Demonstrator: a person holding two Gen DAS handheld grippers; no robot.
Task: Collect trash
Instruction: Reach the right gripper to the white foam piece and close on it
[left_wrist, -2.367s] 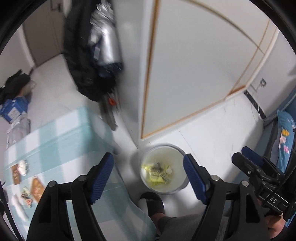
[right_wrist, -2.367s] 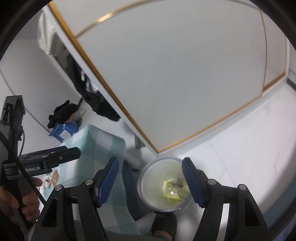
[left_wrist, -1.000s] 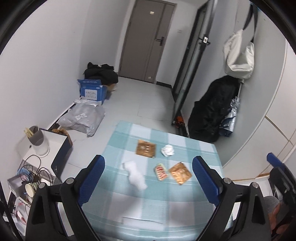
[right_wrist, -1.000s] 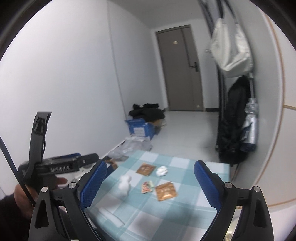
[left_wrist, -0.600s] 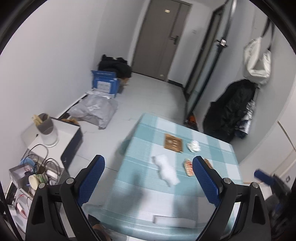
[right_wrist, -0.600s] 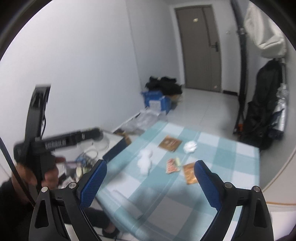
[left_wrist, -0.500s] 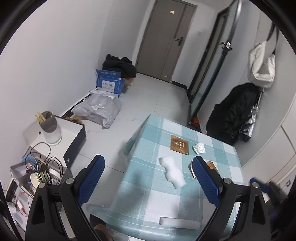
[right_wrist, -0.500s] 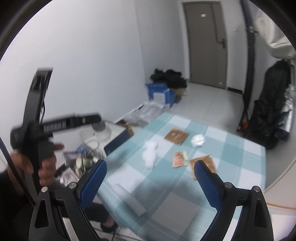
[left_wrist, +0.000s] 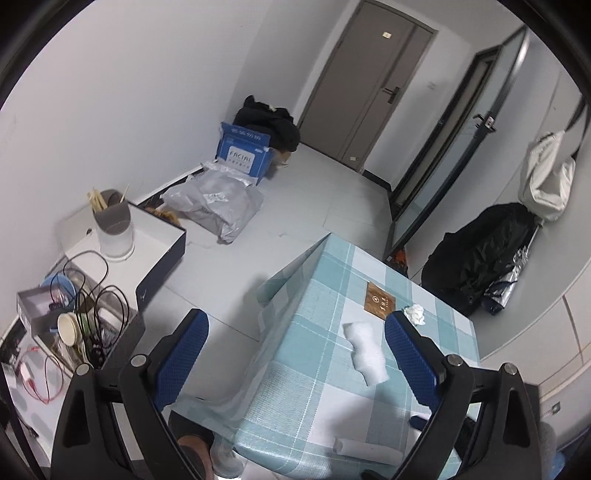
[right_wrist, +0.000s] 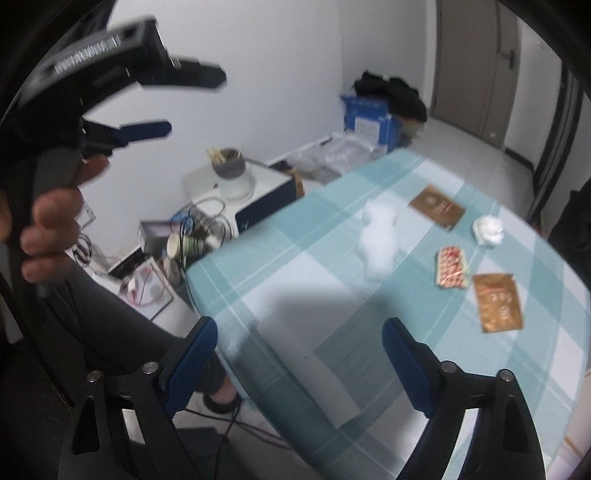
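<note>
Both cameras now look down on the checked table (right_wrist: 332, 295) rather than the trash bin on the floor seen 2.4 s ago, and the litter sits closer in view than it did half a second back. In the right wrist view it lies in the upper right of the frame: a white foam scrap (right_wrist: 378, 240), a crumpled tissue (right_wrist: 488, 229), a red snack wrapper (right_wrist: 451, 266) and two brown foil sachets (right_wrist: 498, 302) (right_wrist: 436, 207), all apart from one another. Everything looks light. The tissue and foam should crush softly, so a pinch across the bulk ought to hold. The flat wrappers are probably slick and thin; an edge or raised corner seems the best purchase. The right gripper (right_wrist: 299, 354) is spread wide and empty above the near table edge. The left gripper (left_wrist: 295, 354) is likewise spread and empty, its right finger overlapping the foam in the lower right of its view.
</note>
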